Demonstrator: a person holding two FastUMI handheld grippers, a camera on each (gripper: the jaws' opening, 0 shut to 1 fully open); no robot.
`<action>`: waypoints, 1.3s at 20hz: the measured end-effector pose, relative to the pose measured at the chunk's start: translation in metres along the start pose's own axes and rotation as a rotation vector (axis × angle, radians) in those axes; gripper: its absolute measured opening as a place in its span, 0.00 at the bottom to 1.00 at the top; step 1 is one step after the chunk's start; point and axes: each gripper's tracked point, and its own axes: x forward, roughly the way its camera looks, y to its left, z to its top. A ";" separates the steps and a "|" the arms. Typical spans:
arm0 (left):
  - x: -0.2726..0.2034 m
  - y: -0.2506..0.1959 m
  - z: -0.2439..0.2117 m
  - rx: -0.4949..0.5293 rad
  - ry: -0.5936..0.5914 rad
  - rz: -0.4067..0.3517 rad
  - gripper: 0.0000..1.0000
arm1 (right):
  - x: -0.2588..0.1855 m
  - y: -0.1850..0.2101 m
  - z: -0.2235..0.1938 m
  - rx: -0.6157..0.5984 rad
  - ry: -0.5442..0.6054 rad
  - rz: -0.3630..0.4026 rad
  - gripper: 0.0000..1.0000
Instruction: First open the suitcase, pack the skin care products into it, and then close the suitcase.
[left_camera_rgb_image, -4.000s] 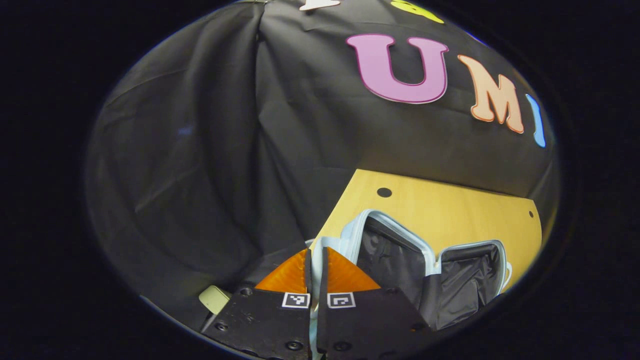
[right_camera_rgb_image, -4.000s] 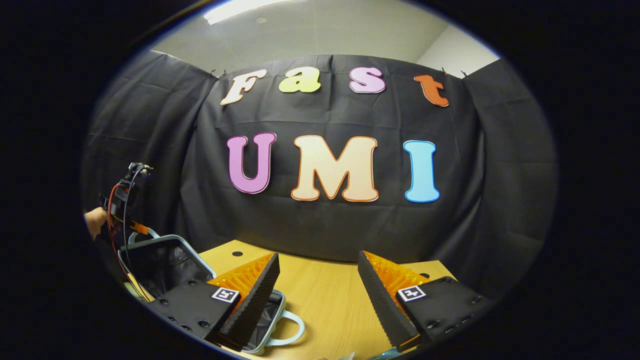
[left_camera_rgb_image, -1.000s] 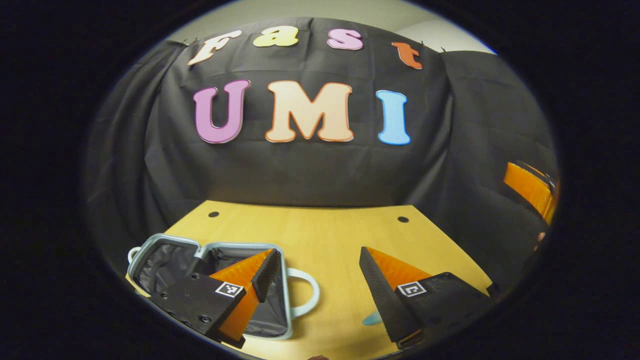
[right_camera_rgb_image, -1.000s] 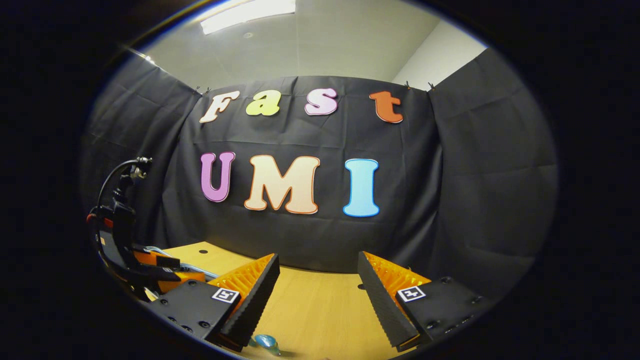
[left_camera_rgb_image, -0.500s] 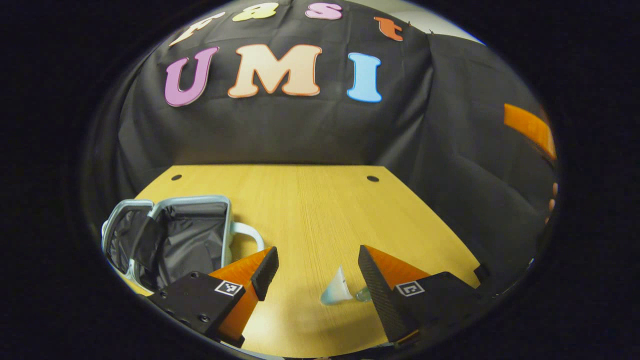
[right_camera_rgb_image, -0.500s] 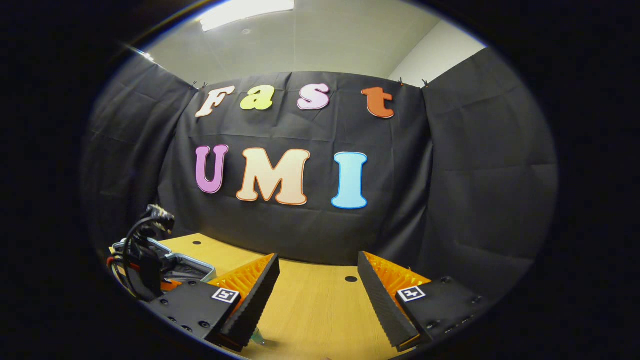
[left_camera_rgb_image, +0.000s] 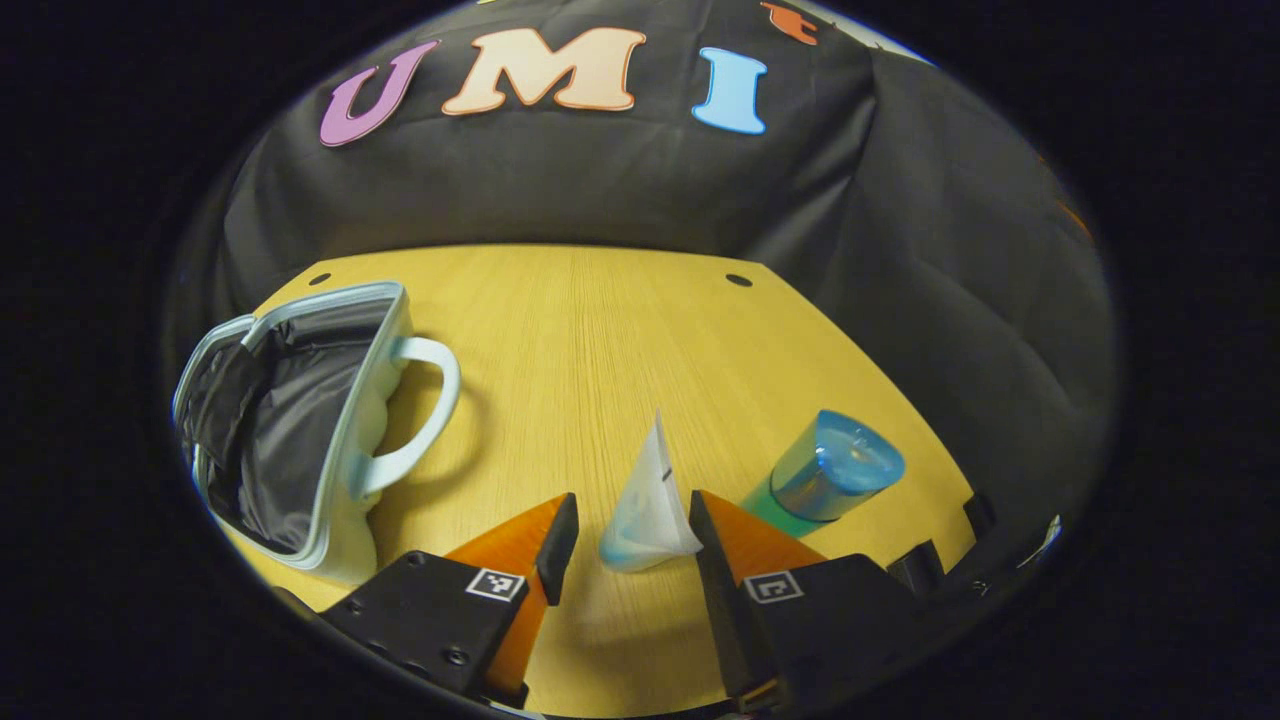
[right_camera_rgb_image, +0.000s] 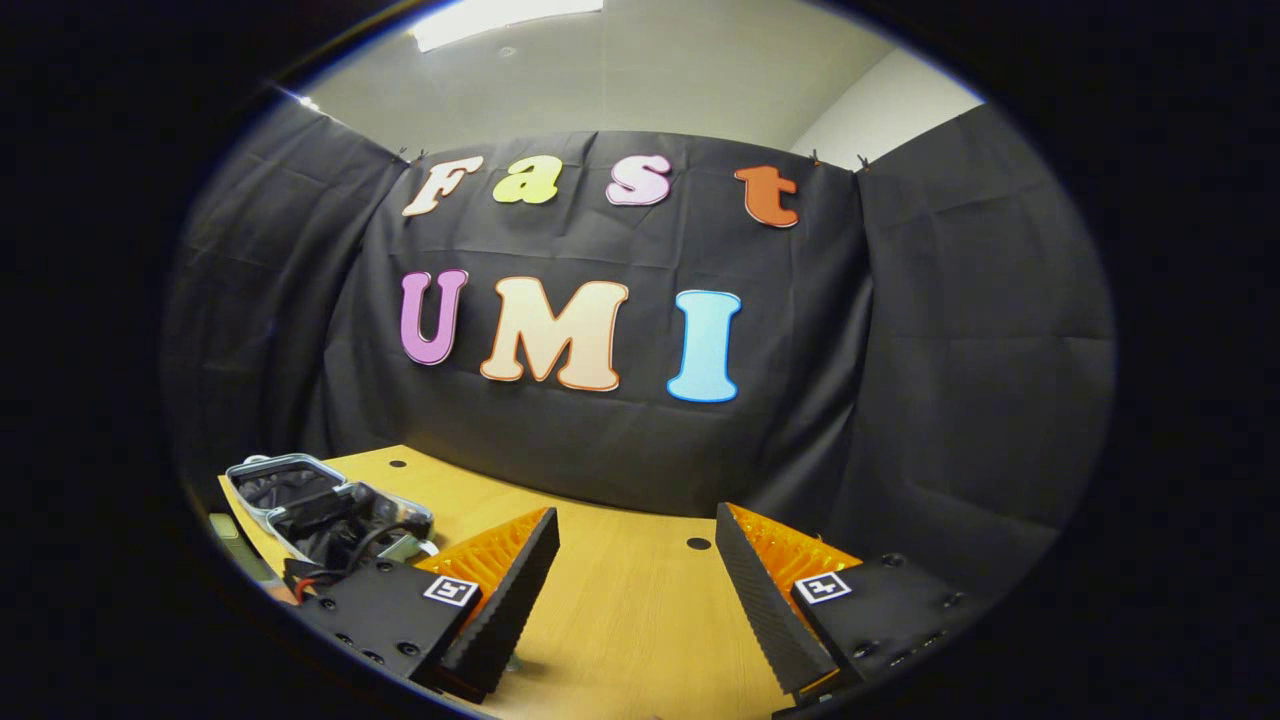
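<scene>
The small pale-blue suitcase (left_camera_rgb_image: 330, 470) lies open at the table's left, showing its dark lining and a looped handle (left_camera_rgb_image: 425, 400). A white tube (left_camera_rgb_image: 648, 500) stands cap-down on the table between the fingers of my left gripper (left_camera_rgb_image: 628, 540). That gripper is open, and a gap shows beside its left finger (left_camera_rgb_image: 552, 545). A green bottle with a blue cap (left_camera_rgb_image: 832, 468) stands just right of the tube. My right gripper (right_camera_rgb_image: 635, 565) hovers open above the table with nothing between its fingers. In the right gripper view the suitcase (right_camera_rgb_image: 262, 472) is at the far left.
The wooden table (left_camera_rgb_image: 600, 330) runs back to the black cloth wall, with two small holes near its far edge. In the right gripper view the left gripper's body and cable (right_camera_rgb_image: 345, 525) sit in front of the suitcase.
My left gripper has dropped and tilted down towards the table. Its fingers have narrowed around the white tube, and the blue-capped bottle has come into view. The right gripper has barely moved.
</scene>
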 end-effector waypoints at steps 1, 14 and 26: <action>0.006 0.000 -0.003 0.000 0.005 0.000 0.54 | -0.001 0.004 -0.001 0.002 0.001 0.014 0.98; -0.058 0.020 0.073 -0.015 -0.109 0.014 0.20 | 0.020 0.076 -0.074 0.024 0.079 0.213 0.99; -0.135 0.085 0.099 -0.055 -0.159 0.208 0.20 | 0.022 0.133 -0.214 -0.003 0.308 0.370 0.99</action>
